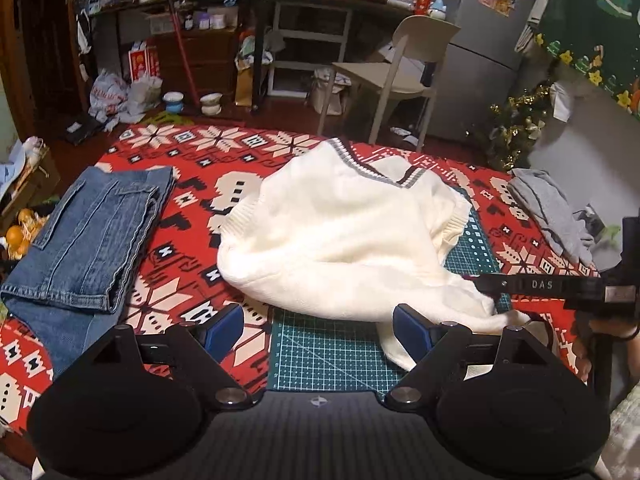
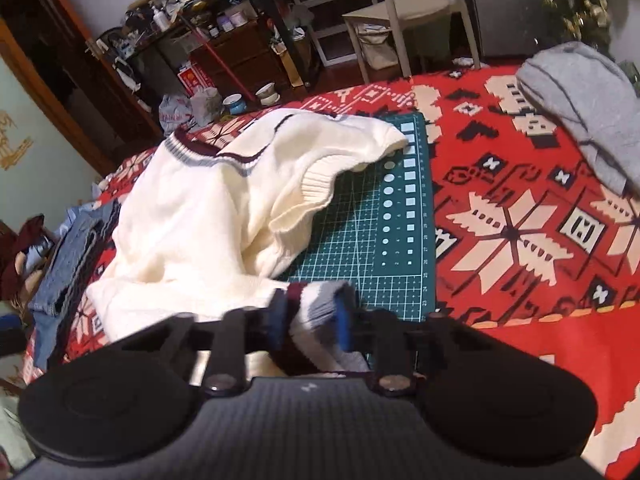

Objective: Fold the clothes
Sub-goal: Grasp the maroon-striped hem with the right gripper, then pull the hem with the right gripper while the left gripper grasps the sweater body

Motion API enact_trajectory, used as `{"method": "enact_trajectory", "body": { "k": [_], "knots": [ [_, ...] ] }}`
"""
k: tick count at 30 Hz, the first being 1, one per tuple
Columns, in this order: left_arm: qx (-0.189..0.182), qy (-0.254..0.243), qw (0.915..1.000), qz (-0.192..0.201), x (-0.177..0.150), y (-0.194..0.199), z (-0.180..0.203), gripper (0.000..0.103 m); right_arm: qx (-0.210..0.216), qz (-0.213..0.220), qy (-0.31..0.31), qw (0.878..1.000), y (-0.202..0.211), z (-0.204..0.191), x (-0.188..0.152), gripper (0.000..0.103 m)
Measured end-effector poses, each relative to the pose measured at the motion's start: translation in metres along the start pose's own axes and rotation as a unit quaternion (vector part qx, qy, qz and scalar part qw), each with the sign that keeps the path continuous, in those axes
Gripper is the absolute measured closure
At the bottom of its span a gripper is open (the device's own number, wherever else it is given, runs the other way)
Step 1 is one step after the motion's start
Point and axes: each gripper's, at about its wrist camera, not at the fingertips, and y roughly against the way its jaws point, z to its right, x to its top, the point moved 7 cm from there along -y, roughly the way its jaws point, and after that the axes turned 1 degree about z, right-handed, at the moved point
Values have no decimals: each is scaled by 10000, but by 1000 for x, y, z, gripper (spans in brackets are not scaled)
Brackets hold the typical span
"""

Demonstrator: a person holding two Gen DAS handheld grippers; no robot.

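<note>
The right gripper is clamped on the striped ribbed cuff of a cream knitted V-neck sweater: its blue pads pinch the maroon, white and grey bands from both sides, and the knit bunches up between them. Gripping at the cuff makes sense, since that thick ribbed end gives a firm hold and lets the sleeve be drawn across the body for a fold. Ahead of this gripper and to its left, the rest of the sweater lies in a loose heap, collar toward the far edge, one ribbed armhole flopped onto the dark green gridded cutting mat just in front of the pads. The mat probably serves as the flat folding spot.

The left gripper stands wide with nothing between its blue pads; the sweater's near edge touches or lies just beside its right-hand finger, and the mat shows in the gap. It looks ready to take a second hold on the hem or to pin the cloth while the sleeve is pulled. The right gripper shows as a black bar entering from its right, over the sweater.

Farther out, to the left of the left gripper, blue denim jeans lie folded, seemingly already done. Far right, a crumpled grey garment waits. Everything rests on a red patterned cloth with cream snowflakes.
</note>
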Motion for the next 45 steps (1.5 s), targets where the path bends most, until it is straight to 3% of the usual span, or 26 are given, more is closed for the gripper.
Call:
{"method": "enact_trajectory", "body": {
  "k": [2, 8, 16, 21, 35, 37, 39, 43, 45],
  "knots": [
    [75, -10, 10000, 43, 1, 2, -5, 26, 49, 89, 176, 9998, 8, -10, 0, 95],
    [-46, 161, 9999, -41, -5, 1, -10, 28, 519, 163, 777, 9955, 46, -59, -20, 96],
    [-1079, 504, 9913, -558, -13, -8, 4, 28, 1244, -229, 1289, 9836, 56, -125, -79, 97],
    [-1457, 778, 9815, -964, -27, -22, 16, 28, 1252, -395, 1516, 9797, 45, -143, -110, 97],
    [-1586, 759, 9711, -1614, -29, -56, 60, 28, 1102, -156, 1400, 9839, 78, -128, -127, 89],
    [-1511, 677, 9715, -1695, -29, -58, 63, 39, 1053, -89, 1331, 9855, 83, -122, -126, 86],
    [-1461, 608, 9713, -1774, -30, -58, 67, 61, 976, -11, 1265, 9872, 91, -115, -124, 86],
    [-1583, 702, 9673, -1854, -33, -57, 71, 77, 836, 87, 1157, 9897, 104, -100, -123, 84],
    [-1542, 712, 9686, -1813, -33, -55, 71, 89, 767, 121, 1099, 9909, 111, -92, -123, 83]
  ]
}}
